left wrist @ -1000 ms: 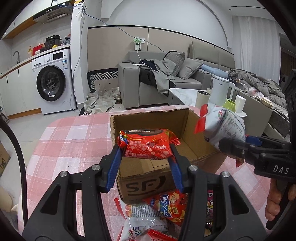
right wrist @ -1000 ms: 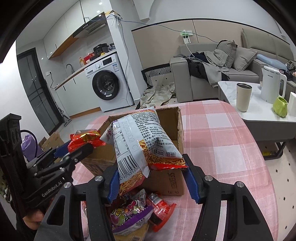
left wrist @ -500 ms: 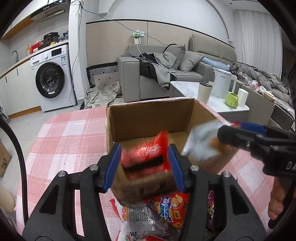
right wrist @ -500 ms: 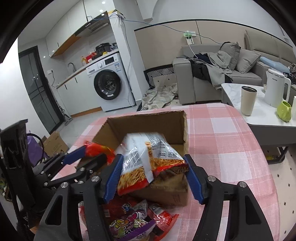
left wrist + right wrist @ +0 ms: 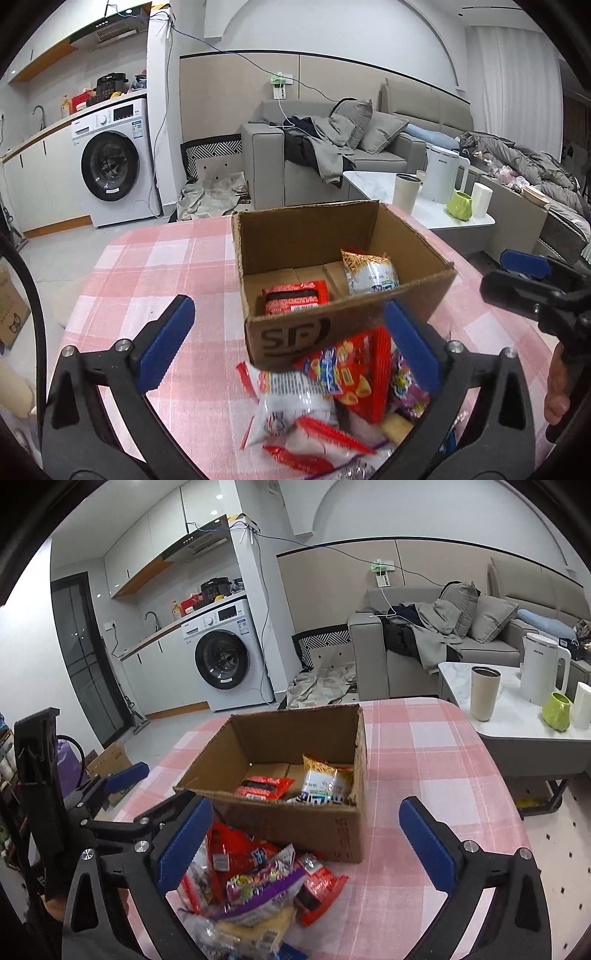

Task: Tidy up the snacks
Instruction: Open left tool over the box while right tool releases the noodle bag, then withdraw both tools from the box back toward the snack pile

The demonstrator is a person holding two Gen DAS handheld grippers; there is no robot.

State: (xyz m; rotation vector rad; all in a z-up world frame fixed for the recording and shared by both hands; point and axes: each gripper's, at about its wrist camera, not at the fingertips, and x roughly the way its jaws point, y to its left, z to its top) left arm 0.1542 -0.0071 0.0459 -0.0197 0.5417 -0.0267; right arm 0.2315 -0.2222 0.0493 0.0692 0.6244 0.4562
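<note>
**Two packets in the box, both grippers empty**

The cardboard box sits open on the pink checked tablecloth, and two snacks lie inside it. A red packet lies flat on the bottom toward the near wall. Beside it, a white and orange noodle bag leans against the side wall.

The left gripper has just been opening; its blue pads are spread wide with nothing between them, on the near side of the box. The right gripper has likewise just been opening, its jaws far apart and empty. A hand shows at the edge of the left camera's view, gripping the other tool's handle.

In front of the box, close to its near wall, a heap of loose snacks waits on the cloth: red, white and purple wrappers piled over each other.

Behind, a washing machine and a grey sofa.
</note>
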